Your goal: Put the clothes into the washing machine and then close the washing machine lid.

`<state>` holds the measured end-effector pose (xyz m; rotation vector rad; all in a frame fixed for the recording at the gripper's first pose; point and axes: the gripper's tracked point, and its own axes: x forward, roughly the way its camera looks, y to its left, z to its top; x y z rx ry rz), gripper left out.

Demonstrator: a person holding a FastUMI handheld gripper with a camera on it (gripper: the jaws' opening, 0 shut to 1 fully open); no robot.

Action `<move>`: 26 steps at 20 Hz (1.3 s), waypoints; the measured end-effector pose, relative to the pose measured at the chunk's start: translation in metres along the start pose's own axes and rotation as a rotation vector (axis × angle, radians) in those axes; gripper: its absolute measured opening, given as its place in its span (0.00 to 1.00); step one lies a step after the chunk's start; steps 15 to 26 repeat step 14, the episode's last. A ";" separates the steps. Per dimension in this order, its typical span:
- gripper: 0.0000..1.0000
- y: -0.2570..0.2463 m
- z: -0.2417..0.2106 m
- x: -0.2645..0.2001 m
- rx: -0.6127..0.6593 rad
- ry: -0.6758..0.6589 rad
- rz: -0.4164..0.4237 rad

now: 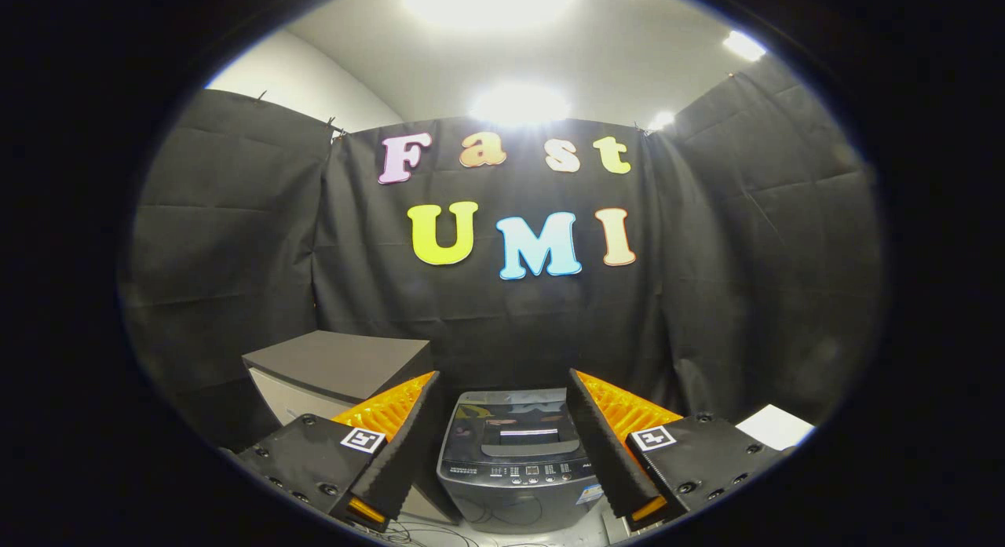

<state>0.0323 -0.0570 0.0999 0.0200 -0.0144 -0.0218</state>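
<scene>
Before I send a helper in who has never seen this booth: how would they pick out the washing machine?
Start at the black cloth wall; low in front of it stand two boxy things. The washing machine is the dark one seen between the open fingers of the gripper, beyond them. Unlike the plain flat-topped cabinet beside it, it has a glossy lid and a row of buttons along its front edge.

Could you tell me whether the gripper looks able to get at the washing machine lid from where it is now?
Probably yes. The gripper has its jaws open with nothing held, and the washing machine lid, lying shut, sits ahead between them with nothing in between.
</scene>
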 end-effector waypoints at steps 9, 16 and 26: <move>0.98 0.017 0.000 -0.016 -0.003 -0.010 0.036; 0.98 0.019 0.000 -0.017 0.000 -0.012 0.033; 0.98 0.019 0.000 -0.017 0.000 -0.012 0.033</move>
